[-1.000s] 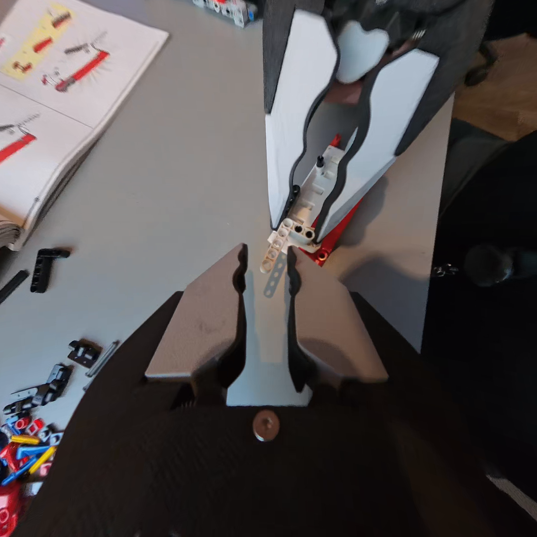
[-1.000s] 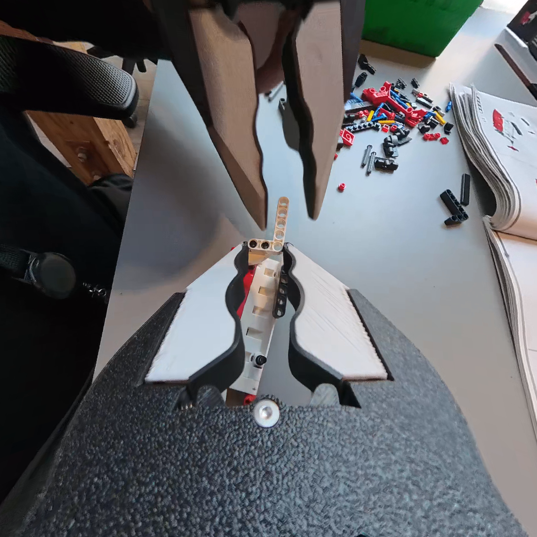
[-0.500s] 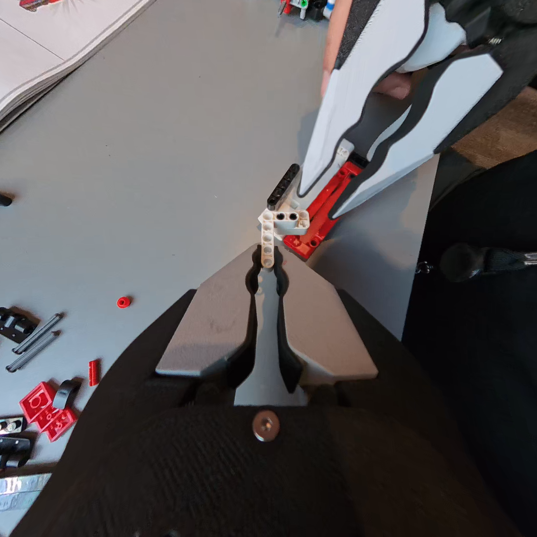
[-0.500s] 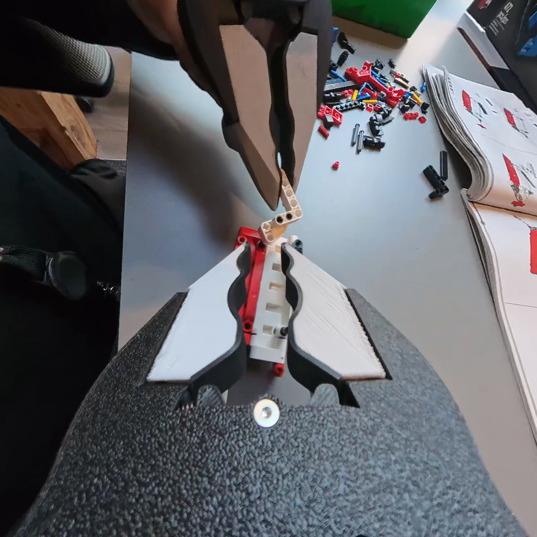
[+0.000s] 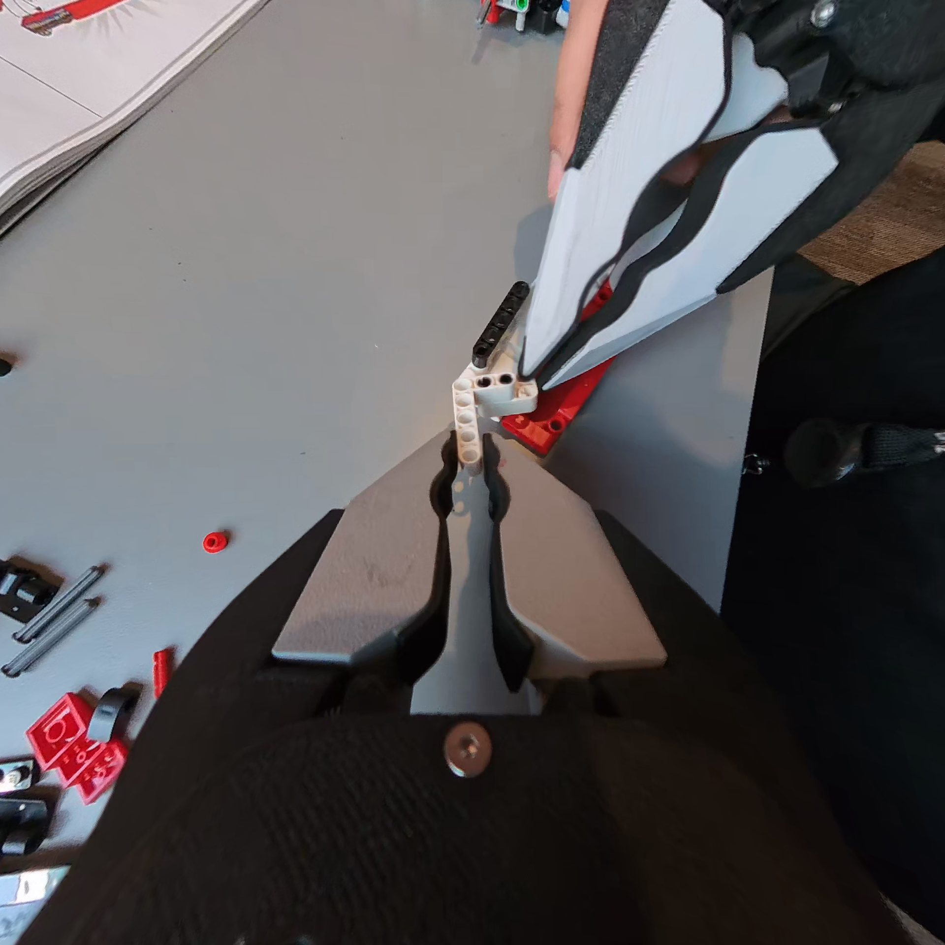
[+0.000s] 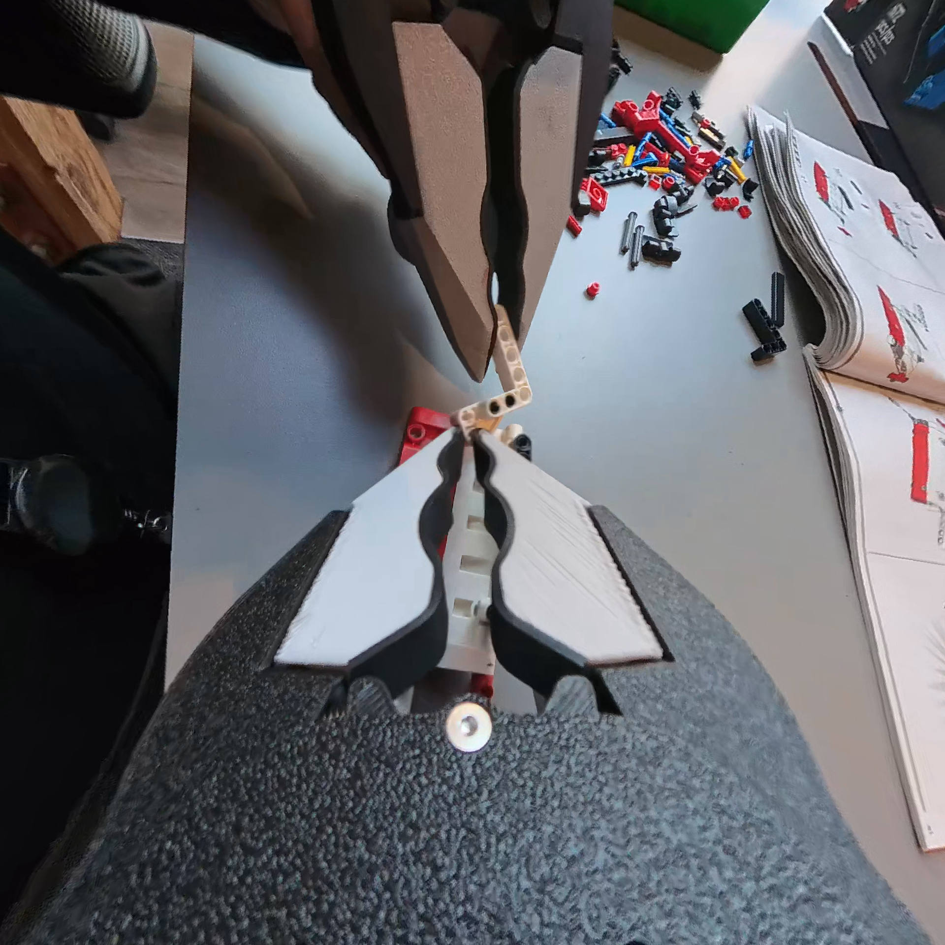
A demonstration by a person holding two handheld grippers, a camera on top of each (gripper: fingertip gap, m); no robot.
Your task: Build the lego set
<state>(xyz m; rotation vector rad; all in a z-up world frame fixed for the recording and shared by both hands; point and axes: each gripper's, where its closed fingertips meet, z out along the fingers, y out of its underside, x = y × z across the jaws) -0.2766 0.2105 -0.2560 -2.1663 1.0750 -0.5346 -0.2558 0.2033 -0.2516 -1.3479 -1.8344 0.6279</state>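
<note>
Left gripper (image 5: 469,444): grey fingers clamped on the free end of a white L-beam (image 5: 466,415), just above the grey table (image 5: 307,255). The beam's short arm sits at the near end of the lego build (image 5: 555,409), a red frame with a white block on top and a black beam (image 5: 500,323) along its side. The build lies on the table near the edge.

Right gripper (image 6: 466,439): white fingers drawn close together, tips pinching the L-beam's short arm where it meets the white block (image 6: 468,557), which shows in the gap between the fingers. Red frame (image 6: 422,432) peeks out left of the tips. In the right wrist view the left gripper (image 6: 503,319) comes in from above, holding the beam's long arm.

Loose parts (image 6: 665,153), red, black, blue and yellow, are heaped farther back. A red bush (image 5: 215,542) lies alone; two grey axles (image 5: 51,619) are near it. Open manual (image 6: 879,307) to the right of the build. Green bin (image 6: 690,20) at the far edge.
</note>
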